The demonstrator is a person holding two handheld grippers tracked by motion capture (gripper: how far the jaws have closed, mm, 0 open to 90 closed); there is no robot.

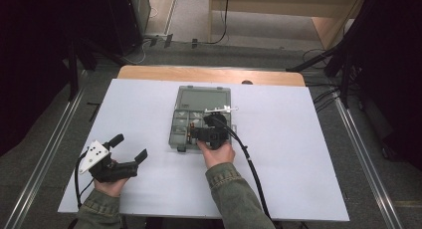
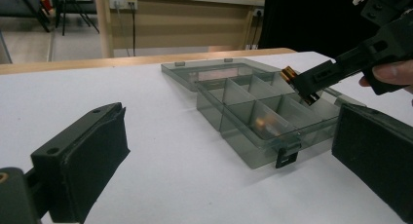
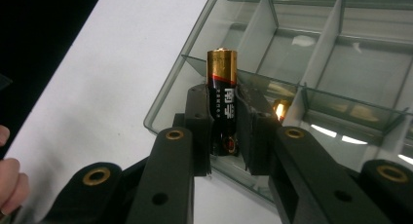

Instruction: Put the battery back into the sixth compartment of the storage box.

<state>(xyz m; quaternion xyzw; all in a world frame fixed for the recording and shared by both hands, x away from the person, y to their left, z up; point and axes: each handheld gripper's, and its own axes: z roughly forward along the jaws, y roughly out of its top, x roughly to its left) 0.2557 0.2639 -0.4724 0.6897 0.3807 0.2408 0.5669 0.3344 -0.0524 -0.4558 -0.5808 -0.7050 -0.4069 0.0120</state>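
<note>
Pinching a battery (image 3: 221, 100) between its two black jaws, the right gripper (image 3: 223, 131) hangs over the clear compartment box (image 1: 175, 120) in the middle of the white table (image 1: 298, 154). In the right gripper view the battery stands upright in the grip, gold cap at the top, black band with red markings lower down, and the pads press on it from both sides. It's poised over the near corner of the box, above one of the front compartments, not resting on anything as far as the frames tell.

From the left gripper view the same gripper (image 2: 299, 85) comes in from the right, angled down toward the box (image 2: 229, 136), with the gold end of the battery (image 2: 287, 76) poking out at its tip. A second gold-coloured thing (image 2: 265, 121) lies in one of the front compartments, too blurred to say for sure what it is. The box's lid (image 2: 204, 70) lies flat open behind it, and a small dark latch (image 2: 286, 158) sticks out at the front edge.

The left gripper (image 1: 130, 148) is well apart from the box, off at the left side of the table in the high view, held in the person's left hand (image 1: 112, 184). Its jaws are spread wide with nothing between them, just bare tabletop. The grey three-cornered plate (image 1: 94, 155) sits on top of it.

The right hand (image 1: 217, 154) is just at the box's near edge, cable trailing back across the table.
</note>
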